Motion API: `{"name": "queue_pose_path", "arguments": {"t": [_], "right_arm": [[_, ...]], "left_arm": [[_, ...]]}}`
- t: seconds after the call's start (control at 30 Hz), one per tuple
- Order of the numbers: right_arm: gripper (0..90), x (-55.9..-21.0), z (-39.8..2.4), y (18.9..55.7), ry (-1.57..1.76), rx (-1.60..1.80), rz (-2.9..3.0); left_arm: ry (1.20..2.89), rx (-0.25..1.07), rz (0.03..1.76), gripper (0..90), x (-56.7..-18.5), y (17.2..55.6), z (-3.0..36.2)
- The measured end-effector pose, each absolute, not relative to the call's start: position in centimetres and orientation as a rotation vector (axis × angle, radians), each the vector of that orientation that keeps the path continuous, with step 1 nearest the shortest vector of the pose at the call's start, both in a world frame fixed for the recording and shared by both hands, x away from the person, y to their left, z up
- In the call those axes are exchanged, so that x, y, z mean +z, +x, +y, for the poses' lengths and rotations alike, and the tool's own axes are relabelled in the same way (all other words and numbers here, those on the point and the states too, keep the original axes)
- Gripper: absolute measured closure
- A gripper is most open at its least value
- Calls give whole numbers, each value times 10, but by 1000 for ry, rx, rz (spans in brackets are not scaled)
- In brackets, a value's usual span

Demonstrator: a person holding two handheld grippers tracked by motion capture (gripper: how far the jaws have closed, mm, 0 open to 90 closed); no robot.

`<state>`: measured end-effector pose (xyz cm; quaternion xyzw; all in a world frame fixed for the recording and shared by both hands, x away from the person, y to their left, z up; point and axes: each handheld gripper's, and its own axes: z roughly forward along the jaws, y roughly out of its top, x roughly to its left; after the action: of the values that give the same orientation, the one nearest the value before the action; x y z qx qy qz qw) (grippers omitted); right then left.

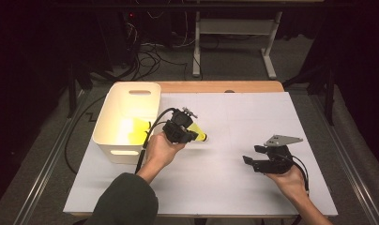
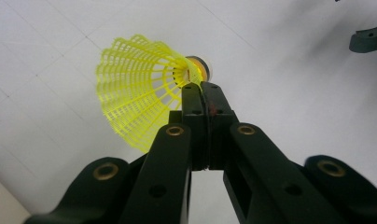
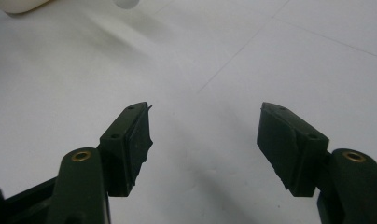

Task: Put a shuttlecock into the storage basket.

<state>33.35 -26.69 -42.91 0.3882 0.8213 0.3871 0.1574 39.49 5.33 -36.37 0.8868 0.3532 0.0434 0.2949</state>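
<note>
Cream bin [image 1: 126, 117] at table [image 1: 253, 112] left, yellow already inside. Left claw [image 1: 193, 132] clamped tight on yellow shuttlecock [image 2: 140, 88] skirt, just beside bin rim. Step: carrying to bin. Next: swing over bin, release. Right claw [image 1: 251, 155] gaping, empty, well apart.

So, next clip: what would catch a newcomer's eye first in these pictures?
First, the bright yellow plastic shuttlecock, pinched at its skirt near the cork by the shut left gripper just above the white table sheet. Next, the cream plastic bin with handle slots at the sheet's left edge, right beside that gripper, with something yellow inside. The right gripper hangs open and empty over bare sheet on the right.
</note>
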Motion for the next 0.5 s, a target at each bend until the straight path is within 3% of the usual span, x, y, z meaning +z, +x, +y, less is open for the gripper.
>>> {"name": "queue_pose_path", "arguments": {"t": [0.5], "right_arm": [[331, -439, -299, 314, 1179, 1133, 2247]], "left_arm": [[2357, 128, 965, 898, -346, 394, 59]]}}
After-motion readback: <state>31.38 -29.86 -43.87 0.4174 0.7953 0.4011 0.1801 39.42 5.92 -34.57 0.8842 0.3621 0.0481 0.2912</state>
